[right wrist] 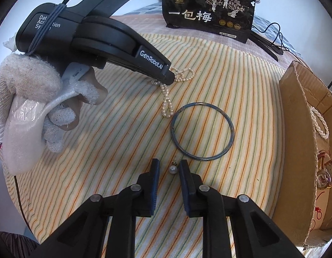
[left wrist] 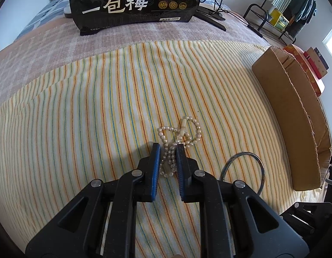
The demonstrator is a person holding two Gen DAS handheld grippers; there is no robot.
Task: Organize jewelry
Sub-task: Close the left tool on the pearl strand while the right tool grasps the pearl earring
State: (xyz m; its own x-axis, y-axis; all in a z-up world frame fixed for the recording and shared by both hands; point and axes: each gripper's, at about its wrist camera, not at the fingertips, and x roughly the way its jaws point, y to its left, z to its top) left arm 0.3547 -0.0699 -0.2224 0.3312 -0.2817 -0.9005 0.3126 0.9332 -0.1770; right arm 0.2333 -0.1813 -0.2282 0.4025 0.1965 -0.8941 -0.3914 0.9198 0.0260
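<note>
On the bed point(left wrist: 80, 107), over a yellow cloth striped in orange, green and blue:

1. White pearl-bead necklace point(left wrist: 178, 133), loosely looped, near the middle of the cloth. Left tool point(left wrist: 168, 148) straddles its near strands, both blue pads against the beads, pinching them. In the right wrist view a gloved hand point(right wrist: 26, 99) grips this tool's handle.
2. Thin round blue-grey metal bangle point(right wrist: 202, 131), lying flat, just beside the necklace's tail loop, towards the box.
3. Single white pearl pendant with small metal loop point(right wrist: 172, 168), lying on the cloth between the fingers of the right tool point(right wrist: 169, 164); jaws narrowed, pads not touching it.
4. Brown cardboard box point(right wrist: 294, 129), open, along the cloth's right edge, holding another pearl strand point(right wrist: 320, 122) and a pinkish wristwatch point(right wrist: 325, 172).
5. Black printed snack bag point(left wrist: 136, 2), upright at the far edge.
</note>
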